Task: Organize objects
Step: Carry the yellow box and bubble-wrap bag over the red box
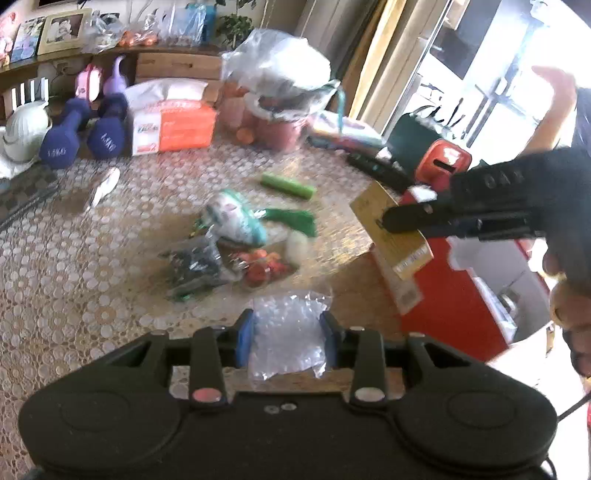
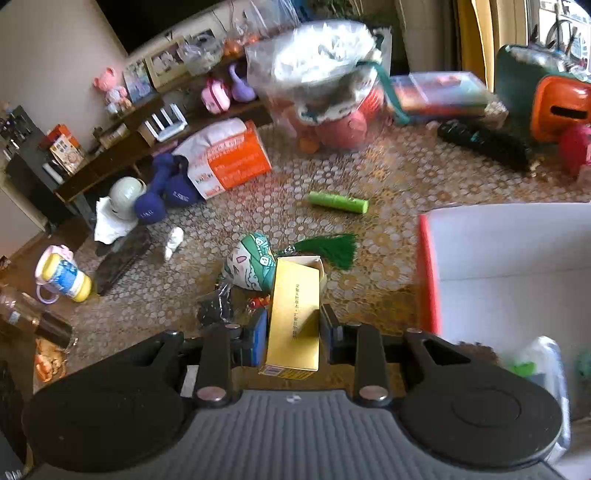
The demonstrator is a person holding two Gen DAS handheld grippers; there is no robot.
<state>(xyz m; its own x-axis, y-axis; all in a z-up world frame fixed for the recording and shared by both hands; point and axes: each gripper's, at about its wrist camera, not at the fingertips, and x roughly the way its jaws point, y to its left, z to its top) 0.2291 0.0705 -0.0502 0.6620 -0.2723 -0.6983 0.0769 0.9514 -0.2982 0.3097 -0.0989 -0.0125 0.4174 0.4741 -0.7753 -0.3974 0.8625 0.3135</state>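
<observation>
The right tool (image 2: 293, 328) clamps the gold carton (image 2: 293, 314), long axis along its fingers, beside the red bin (image 2: 428, 266) and nearer it than the left tool (image 1: 286, 339), which grips a clear bag (image 1: 288, 332).

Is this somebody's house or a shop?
Most likely a home's living room: framed photos on a wooden shelf, purple dumbbells, and a cluttered table with a lace-patterned cloth.

We list, at the table's far edge: two dumbbells (image 2: 168, 194) just beside a tissue pack (image 2: 227, 158); white helmet (image 2: 125, 197); photo frame (image 1: 64, 29); pink toy pig (image 2: 105, 83).
</observation>
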